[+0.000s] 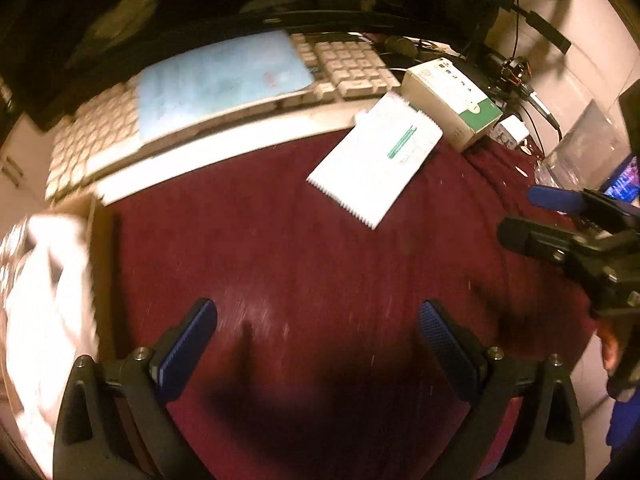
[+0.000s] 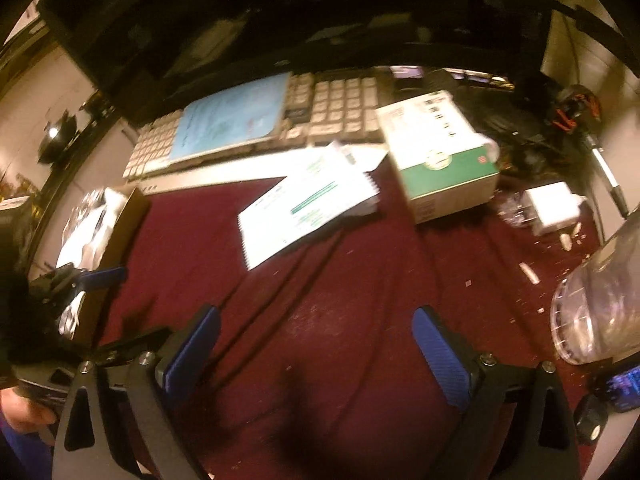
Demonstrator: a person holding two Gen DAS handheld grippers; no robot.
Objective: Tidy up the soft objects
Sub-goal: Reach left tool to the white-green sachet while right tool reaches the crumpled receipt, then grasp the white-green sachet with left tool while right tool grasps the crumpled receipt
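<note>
Maroon cloth (image 1: 304,240) spread flat under both claws, faint creases, pale lint specks.

Left gripper (image 1: 318,328) wide open, empty, above cloth.

Right gripper (image 2: 316,340) wide open, empty, above same cloth.

White soft bundle (image 1: 48,300) blurred, left of left claw, in brown box (image 1: 105,248).

Ahead: one keyboard (image 1: 352,68), one white packet (image 1: 376,164), one green-and-white carton (image 1: 452,104).

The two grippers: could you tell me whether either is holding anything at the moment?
Nothing is held: the left gripper and right gripper are both open above the maroon cloth.
</note>
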